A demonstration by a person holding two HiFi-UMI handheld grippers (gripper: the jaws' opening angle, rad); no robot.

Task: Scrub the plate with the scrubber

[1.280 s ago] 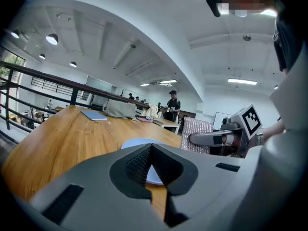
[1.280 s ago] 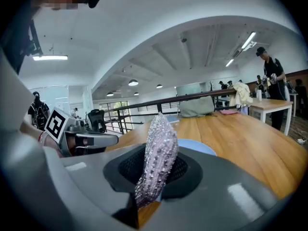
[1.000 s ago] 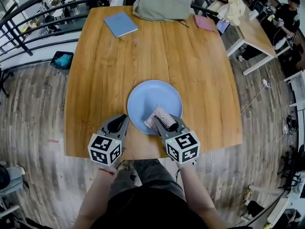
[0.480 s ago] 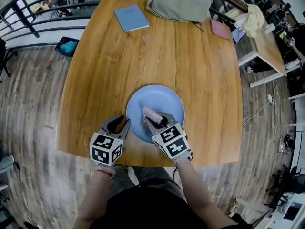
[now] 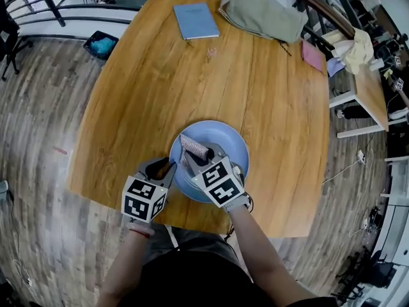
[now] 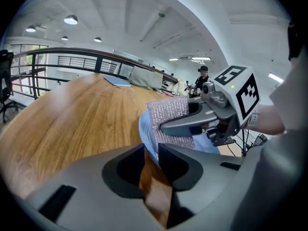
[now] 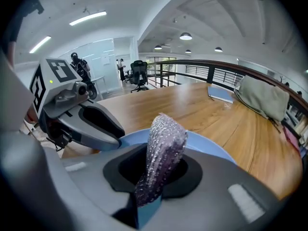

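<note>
The blue plate (image 5: 225,138) lies low in the head view, centre frame, on the wooden table (image 5: 147,94). Its lower rim is close to the table's near edge. The left gripper (image 5: 167,165) has its jaws closed almost fully on the plate's lower-left rim; in the left gripper view we see the thin blue edge (image 6: 146,134) caught between them. The right gripper (image 5: 195,156) is clamped on the silvery-pink scrubber (image 5: 193,148), which stands up between its jaws in the right gripper view (image 7: 163,143) and lies over the left part of the plate.

We read only black-and-white square markers, on the cube of each gripper.

A second ago the scrubber was over the plate's lower right. Half a second ago it was nearer the middle, and now it is near the left rim — just beside the left gripper. That gripper has kept its place on the rim.

Above the plate we see broad bare wood running to the far end. There, along the top of the frame, lie a blue notebook (image 5: 196,20), a grey-green bag (image 5: 262,15) and a pink item (image 5: 312,55) — all well apart from the plate.
</note>
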